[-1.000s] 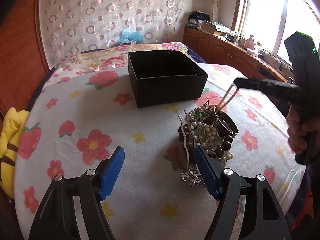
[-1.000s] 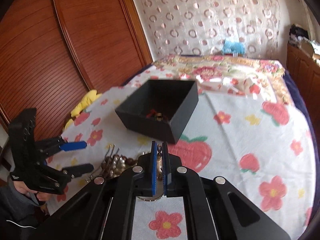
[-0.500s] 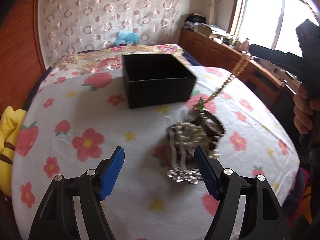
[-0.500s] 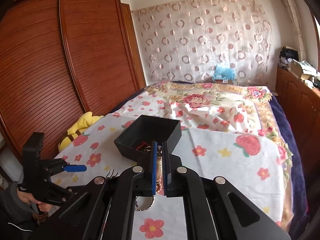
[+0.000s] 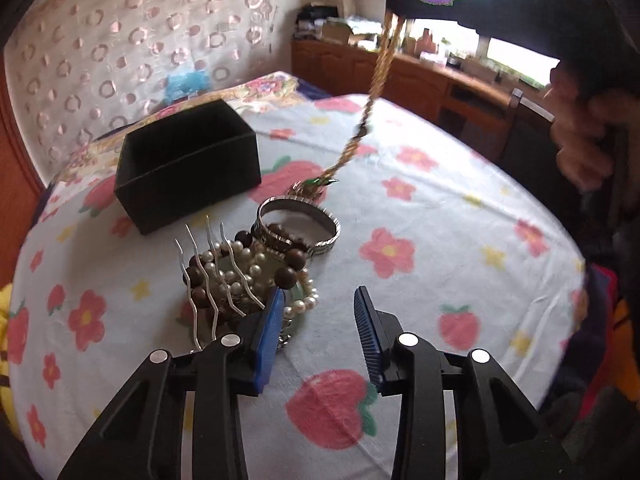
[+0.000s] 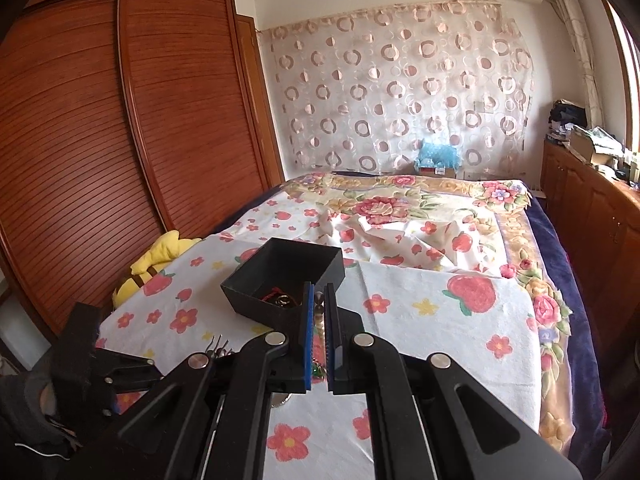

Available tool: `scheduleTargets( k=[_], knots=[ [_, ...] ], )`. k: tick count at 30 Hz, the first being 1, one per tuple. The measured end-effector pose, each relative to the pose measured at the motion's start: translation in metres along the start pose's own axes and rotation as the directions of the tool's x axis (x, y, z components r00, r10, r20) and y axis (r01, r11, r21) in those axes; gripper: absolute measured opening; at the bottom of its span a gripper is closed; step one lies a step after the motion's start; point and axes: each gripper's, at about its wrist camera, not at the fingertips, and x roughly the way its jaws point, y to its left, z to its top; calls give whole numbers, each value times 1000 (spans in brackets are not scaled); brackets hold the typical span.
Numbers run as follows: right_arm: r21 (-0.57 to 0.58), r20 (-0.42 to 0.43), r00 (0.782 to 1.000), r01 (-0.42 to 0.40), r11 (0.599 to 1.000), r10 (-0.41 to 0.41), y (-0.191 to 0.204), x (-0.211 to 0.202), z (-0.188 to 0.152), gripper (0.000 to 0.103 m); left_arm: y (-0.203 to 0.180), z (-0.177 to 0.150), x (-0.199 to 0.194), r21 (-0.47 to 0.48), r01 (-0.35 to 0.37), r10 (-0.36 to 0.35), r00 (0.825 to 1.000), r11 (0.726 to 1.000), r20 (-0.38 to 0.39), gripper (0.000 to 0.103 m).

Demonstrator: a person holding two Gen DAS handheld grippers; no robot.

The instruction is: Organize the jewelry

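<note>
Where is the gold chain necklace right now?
In the left wrist view the gold chain necklace hangs upper right from the shut right gripper, its lower end just beyond the silver bangle, right of the black box.

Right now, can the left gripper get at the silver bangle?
Probably yes. The left gripper, jaws just narrowed and empty, sits beside the pile; the silver bangle lies exposed on top, beads against its near side.

My right gripper (image 6: 317, 334) has lifted the gold chain (image 5: 374, 92) higher off the pile (image 5: 256, 268). My left gripper (image 5: 318, 312) slid sideways, its jaws closing on nothing.
</note>
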Motion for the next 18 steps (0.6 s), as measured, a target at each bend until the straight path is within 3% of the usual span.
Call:
scheduleTargets(
  k=[12, 18],
  knots=[
    [15, -36, 999, 0, 1000, 0, 0, 11, -13, 6, -5, -3, 12, 147, -106, 117, 991, 983, -66, 29],
    [14, -38, 999, -4, 1000, 4, 0, 13, -13, 6, -3, -1, 7, 150, -95, 104, 993, 984, -52, 13]
  ],
)
